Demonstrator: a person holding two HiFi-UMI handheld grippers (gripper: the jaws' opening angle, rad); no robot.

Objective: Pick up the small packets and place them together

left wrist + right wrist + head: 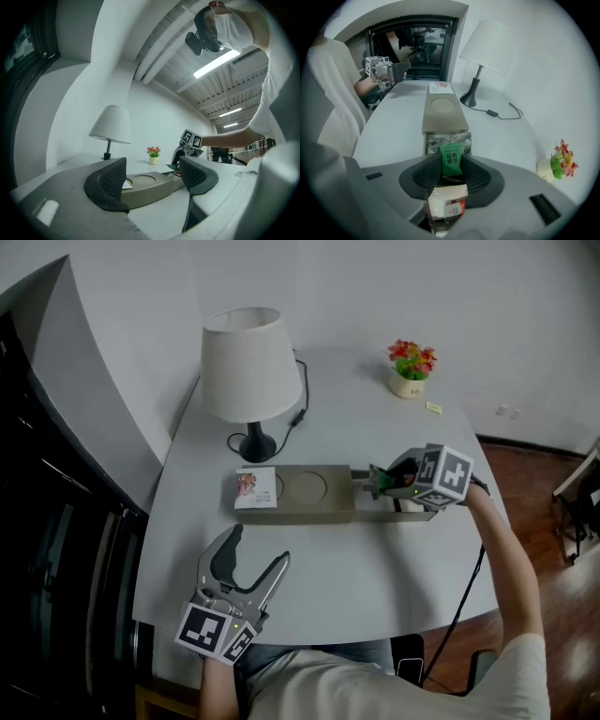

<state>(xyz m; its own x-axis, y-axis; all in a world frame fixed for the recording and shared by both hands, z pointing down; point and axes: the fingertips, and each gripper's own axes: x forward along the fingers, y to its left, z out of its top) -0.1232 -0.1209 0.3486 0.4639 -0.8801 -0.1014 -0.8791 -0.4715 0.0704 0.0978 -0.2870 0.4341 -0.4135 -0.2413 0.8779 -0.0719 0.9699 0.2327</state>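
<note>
The step in hand looked like the lift. The right gripper [380, 482] had its jaws pressed on a green packet [451, 159], holding it just above the right-end compartment of the tray [309, 514], where more packets [445, 139] lay. A white and red packet [449, 204] showed under the jaws; whether it lay in the tray I could not tell. The next move probably called for carrying the green packet along the tray to the white packet [256, 488] at its left end and releasing it there. The left gripper [260, 545] hung in front of the tray, jaws spread and empty. The lamp [251, 362], just behind the tray's left end, could crowd that approach. The flower pot [410, 367] stood well behind the right end.
</note>
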